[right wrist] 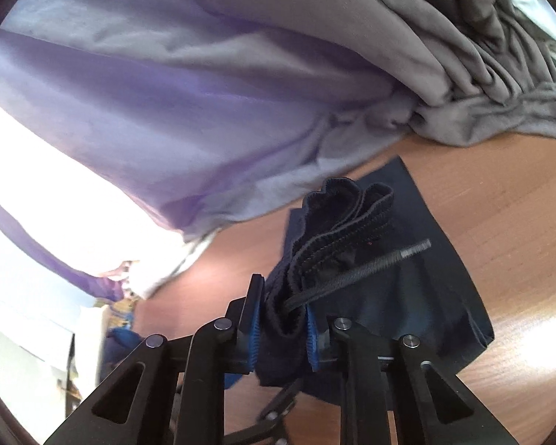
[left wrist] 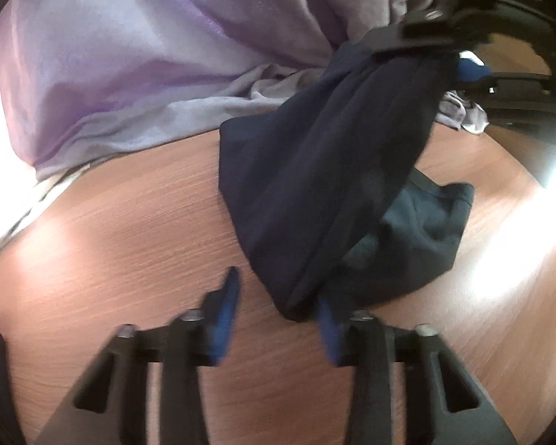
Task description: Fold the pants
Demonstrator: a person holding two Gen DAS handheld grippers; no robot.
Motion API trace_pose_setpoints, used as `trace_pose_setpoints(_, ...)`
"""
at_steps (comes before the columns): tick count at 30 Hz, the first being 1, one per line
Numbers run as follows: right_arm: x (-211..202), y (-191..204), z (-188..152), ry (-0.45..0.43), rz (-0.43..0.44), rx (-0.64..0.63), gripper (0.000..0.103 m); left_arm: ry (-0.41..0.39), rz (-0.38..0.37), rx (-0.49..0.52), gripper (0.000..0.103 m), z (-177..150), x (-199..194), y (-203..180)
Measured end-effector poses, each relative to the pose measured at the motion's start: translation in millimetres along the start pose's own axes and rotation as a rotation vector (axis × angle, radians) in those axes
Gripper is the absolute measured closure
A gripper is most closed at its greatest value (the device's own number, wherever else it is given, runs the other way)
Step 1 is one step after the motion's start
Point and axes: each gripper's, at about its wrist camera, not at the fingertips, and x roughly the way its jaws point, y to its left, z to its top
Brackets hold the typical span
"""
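Surface: I am working over a brown wood-grain desk [left wrist: 137, 230], with bright glare on its right side in the left wrist view.
Room: past the desk's far edge I see white light and some coloured clutter, too blown out for me to name.
Cloth at the back: a lilac sheet [left wrist: 129, 59] is heaped along the far side of the desk, and grey garments [right wrist: 474, 48] are bunched at its far right corner.
Count: I count one pair of dark navy pants [left wrist: 326, 170], one black drawstring [right wrist: 356, 274], two grippers.
Pants: they hang in the air as a twisted band between my two grippers, with the lower part draped on the desk near its middle. A darker fold lies flat beside them.
Right gripper [right wrist: 281, 319]: it points somewhat downward and is clenched on the gathered elastic waistband [right wrist: 348, 215], the blue pads pressing the fabric from both sides. The drawstring sticks out from between the fingers to the right.
Left gripper [left wrist: 278, 319]: it points steeply down at the desk. Its fingers [left wrist: 226, 307] stand apart, and the pants' lower end sits against the right finger only, so I read it as not gripping. The view is blurred.
Right gripper seen from the left: it is at the upper right, holding the top of the band.
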Motion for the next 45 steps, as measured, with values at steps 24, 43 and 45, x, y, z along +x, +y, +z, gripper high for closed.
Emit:
trace_pose_setpoints(24,4,-61,-40,0.125,-0.238,-0.067,0.083,0.08,0.145,0.054,0.089,-5,-6,-6)
trace_pose_setpoints(43,-6,-40,9,-0.013,-0.307,-0.207,0.038,-0.107,0.1,0.161,0.052,13,-42,-37)
trace_pose_setpoints(45,7,-45,16,0.024,-0.258,-0.166,0.039,-0.086,0.08,0.152,0.053,13,-30,-36)
